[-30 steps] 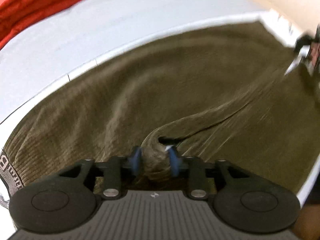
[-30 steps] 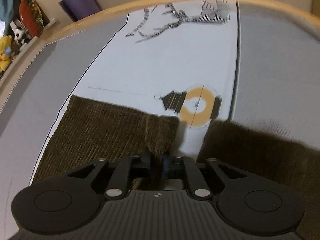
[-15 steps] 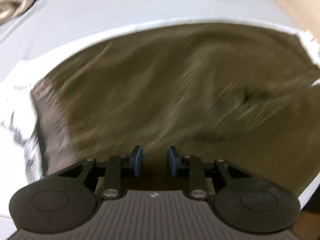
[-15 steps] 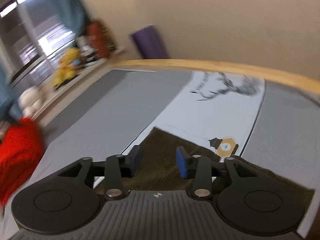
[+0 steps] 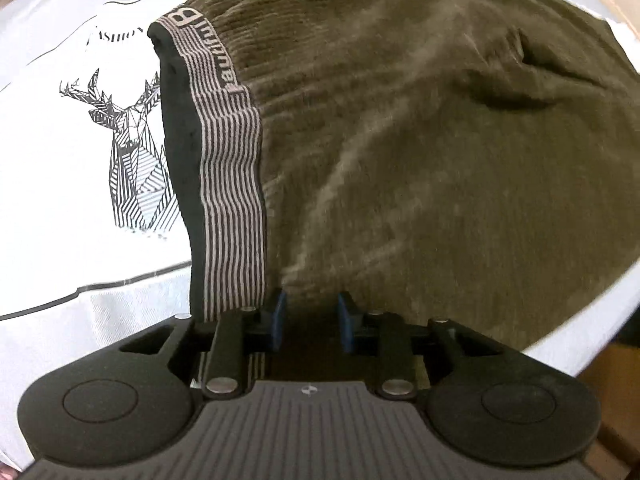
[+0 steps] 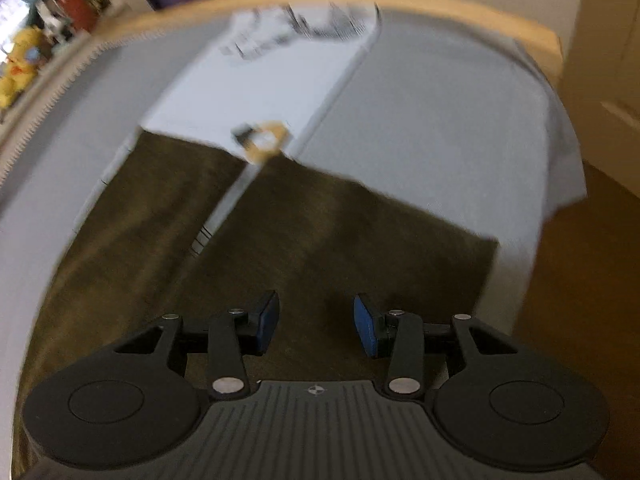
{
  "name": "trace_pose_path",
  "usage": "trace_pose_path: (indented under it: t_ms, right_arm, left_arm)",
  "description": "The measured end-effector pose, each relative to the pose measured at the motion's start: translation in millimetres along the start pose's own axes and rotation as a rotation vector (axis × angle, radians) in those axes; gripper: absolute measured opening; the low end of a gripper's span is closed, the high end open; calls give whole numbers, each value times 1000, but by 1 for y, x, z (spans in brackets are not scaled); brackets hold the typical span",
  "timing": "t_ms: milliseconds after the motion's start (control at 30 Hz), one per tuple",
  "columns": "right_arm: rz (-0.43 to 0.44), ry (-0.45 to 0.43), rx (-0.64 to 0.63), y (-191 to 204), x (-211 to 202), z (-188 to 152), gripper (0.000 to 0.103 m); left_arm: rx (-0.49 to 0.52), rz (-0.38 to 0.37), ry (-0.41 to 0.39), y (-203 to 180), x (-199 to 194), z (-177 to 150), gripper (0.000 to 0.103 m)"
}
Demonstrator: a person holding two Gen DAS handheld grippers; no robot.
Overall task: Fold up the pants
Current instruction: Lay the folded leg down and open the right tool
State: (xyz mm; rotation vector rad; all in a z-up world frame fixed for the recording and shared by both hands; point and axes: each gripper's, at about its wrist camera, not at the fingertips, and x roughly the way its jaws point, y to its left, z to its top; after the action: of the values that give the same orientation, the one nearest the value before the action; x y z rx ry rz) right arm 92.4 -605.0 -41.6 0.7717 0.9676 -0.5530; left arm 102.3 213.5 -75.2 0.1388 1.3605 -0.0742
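Olive corduroy pants [image 5: 420, 140] lie spread on the bed. Their striped waistband [image 5: 232, 184] runs down the left of the left wrist view. My left gripper [image 5: 310, 312] hovers over the cloth just right of that waistband, open, with nothing pinched between its blue pads. In the blurred right wrist view the two legs point away, the left leg [image 6: 152, 208] and the right leg [image 6: 340, 240], with a narrow strip of sheet between them. My right gripper [image 6: 316, 320] stands open above the right leg, holding nothing.
The pants rest on a white sheet with a deer print [image 5: 128, 140] over a grey cover [image 6: 440, 120]. A wooden bed frame [image 6: 400, 4] curves round the far end. Brown floor [image 6: 580, 280] lies past the right edge. Plush toys [image 6: 20, 68] sit far left.
My left gripper let go of the pinched fold and moved over to the waistband. My right gripper released the leg's hem, opened, and pulled back above the right leg.
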Motion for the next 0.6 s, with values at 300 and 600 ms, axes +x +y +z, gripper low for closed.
trace_pose_path:
  t_ms: [300, 600]
  right_arm:
    - [-138, 159, -161, 2, 44, -23, 44]
    - [-144, 114, -254, 12, 53, -21, 49]
  left_arm:
    - [145, 79, 29, -31, -5, -38, 27]
    - [73, 28, -85, -42, -31, -31, 31]
